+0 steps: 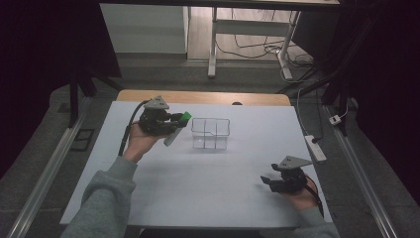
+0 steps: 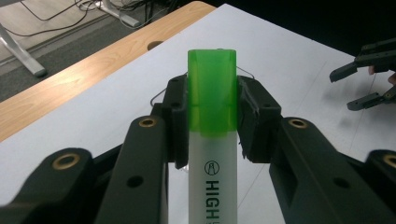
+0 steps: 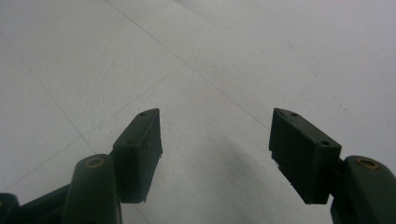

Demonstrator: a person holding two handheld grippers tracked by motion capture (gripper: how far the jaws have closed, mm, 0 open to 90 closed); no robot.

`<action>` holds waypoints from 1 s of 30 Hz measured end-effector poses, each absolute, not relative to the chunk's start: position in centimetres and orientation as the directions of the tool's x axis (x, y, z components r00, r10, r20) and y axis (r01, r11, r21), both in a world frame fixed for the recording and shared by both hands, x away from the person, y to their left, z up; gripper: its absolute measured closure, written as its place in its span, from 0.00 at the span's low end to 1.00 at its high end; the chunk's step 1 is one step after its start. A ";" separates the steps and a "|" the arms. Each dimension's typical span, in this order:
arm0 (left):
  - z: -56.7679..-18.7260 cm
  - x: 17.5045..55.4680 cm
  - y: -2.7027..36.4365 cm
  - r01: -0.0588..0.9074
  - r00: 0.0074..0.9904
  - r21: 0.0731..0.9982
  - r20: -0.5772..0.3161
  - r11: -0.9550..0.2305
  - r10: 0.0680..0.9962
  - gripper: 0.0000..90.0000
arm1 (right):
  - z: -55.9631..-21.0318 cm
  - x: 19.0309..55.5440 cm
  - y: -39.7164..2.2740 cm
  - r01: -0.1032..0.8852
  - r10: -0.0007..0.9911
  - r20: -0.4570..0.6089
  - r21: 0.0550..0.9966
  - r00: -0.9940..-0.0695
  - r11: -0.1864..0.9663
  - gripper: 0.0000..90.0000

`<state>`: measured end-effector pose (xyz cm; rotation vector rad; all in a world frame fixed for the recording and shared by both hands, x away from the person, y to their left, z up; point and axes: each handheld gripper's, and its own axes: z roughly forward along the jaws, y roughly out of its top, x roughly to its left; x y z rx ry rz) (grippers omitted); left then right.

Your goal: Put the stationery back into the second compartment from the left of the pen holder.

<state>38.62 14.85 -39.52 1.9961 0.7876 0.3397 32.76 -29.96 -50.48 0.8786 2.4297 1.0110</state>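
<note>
A highlighter (image 1: pixel 176 130) with a green cap and white barrel is clamped in my left gripper (image 1: pixel 174 123), held above the white table cover at the back left. In the left gripper view the highlighter (image 2: pixel 212 140) stands between the two pads, green cap uppermost. A clear plastic organizer (image 1: pixel 211 133) with compartments sits just right of the cap. My right gripper (image 1: pixel 267 181) hovers low at the front right, open, with nothing between its fingers (image 3: pixel 140 149). The right gripper (image 2: pixel 369 74) also appears far off in the left gripper view.
The white cover (image 1: pixel 198 188) lies over a wooden table (image 1: pixel 203 96) whose far edge shows behind it. A white power strip (image 1: pixel 315 148) rests at the right edge. Desk legs and cables stand on the floor beyond.
</note>
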 end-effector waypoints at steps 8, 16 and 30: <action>-39.3 39.3 14.0 0.387 0.762 0.850 -0.075 -0.359 0.644 0.74 | -50.5 32.8 -29.9 0.406 0.665 -0.091 0.728 -0.741 0.552 0.38; -39.0 40.0 13.4 0.385 0.765 0.853 -0.080 -0.353 0.640 0.74 | -50.5 32.8 -30.0 0.405 0.667 -0.090 0.732 -0.740 0.548 0.38; -38.4 41.1 11.4 0.358 0.780 0.860 -0.062 -0.364 0.622 0.73 | -50.6 32.8 -30.0 0.407 0.666 -0.089 0.729 -0.741 0.551 0.38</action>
